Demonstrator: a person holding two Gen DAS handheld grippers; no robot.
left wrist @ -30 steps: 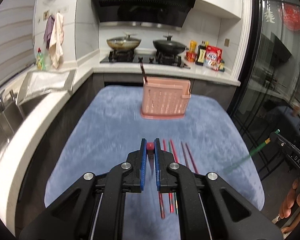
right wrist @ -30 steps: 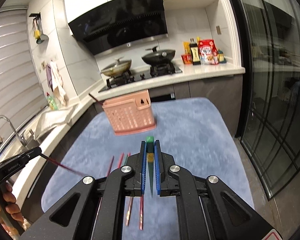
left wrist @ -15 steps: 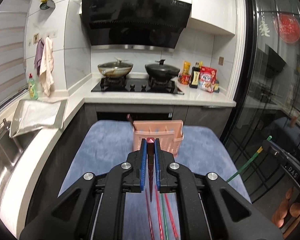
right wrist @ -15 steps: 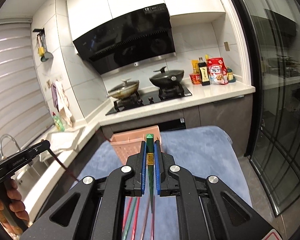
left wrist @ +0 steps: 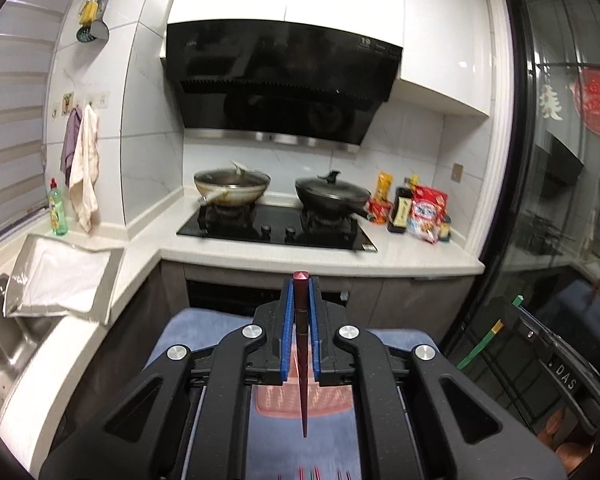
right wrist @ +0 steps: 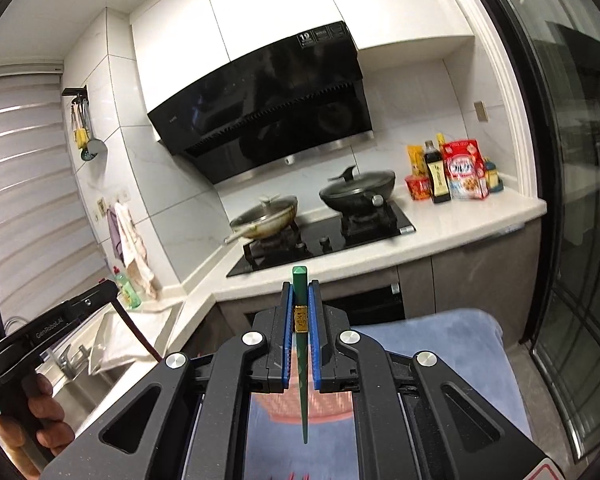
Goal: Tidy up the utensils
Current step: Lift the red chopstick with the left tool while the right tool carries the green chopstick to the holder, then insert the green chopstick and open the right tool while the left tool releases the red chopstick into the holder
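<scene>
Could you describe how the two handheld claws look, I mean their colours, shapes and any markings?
Both are alike. The left claw and the right claw have matte black, angular linkage arms with round silver bolts, and two narrow fingers lined with ribbed blue pads. Seen from the right wrist view, the left unit's black handle carries white "GenRobot.AI" lettering. From the left wrist view, the right unit shows "DAS". No cables show.

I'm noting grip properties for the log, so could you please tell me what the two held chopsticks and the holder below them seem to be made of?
Dark red chopstick: glossy, lacquered wood or plastic; it shows a sheen. Green chopstick: smooth, likely plastic, with a gold band. Pink holder: matte moulded plastic, slotted in the right wrist view.
</scene>
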